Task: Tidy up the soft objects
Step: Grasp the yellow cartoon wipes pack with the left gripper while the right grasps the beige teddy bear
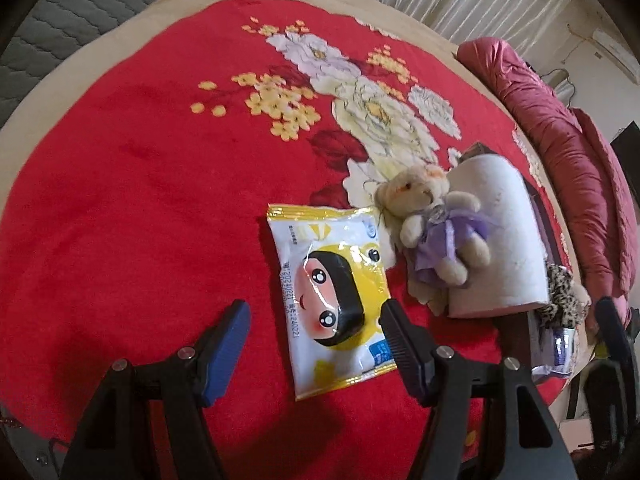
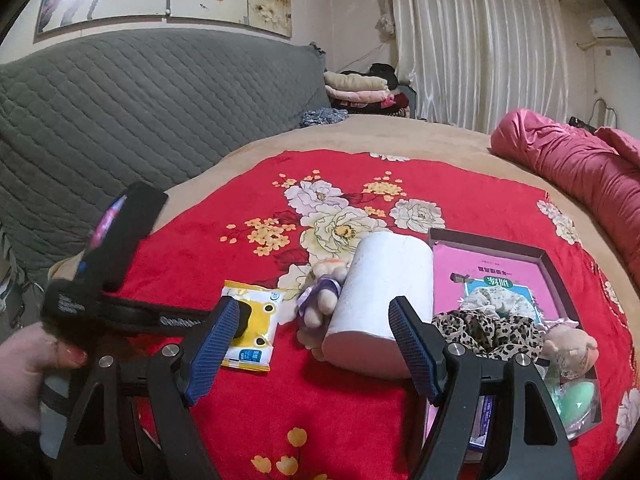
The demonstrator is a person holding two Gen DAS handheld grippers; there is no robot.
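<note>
A yellow and white wipes pack (image 1: 332,300) with a cartoon face lies flat on the red floral blanket (image 1: 140,200). My left gripper (image 1: 316,316) is open just above it, one finger on each side, pads not touching. To the right, a small teddy bear in a purple dress (image 1: 436,232) leans against a white paper roll (image 1: 496,240) lying on its side. My right gripper (image 2: 314,312) is open and empty, with the roll (image 2: 384,300), bear (image 2: 320,300) and pack (image 2: 252,328) ahead of its fingers.
An open dark box (image 2: 488,236) at the right holds a pink sheet, a leopard scrunchie (image 2: 492,328), a small doll (image 2: 572,348) and a green item (image 2: 580,396). A rolled pink quilt (image 2: 560,160) lies beyond, a grey quilted headboard (image 2: 120,112) at the left. A hand (image 2: 24,364) holds the left gripper.
</note>
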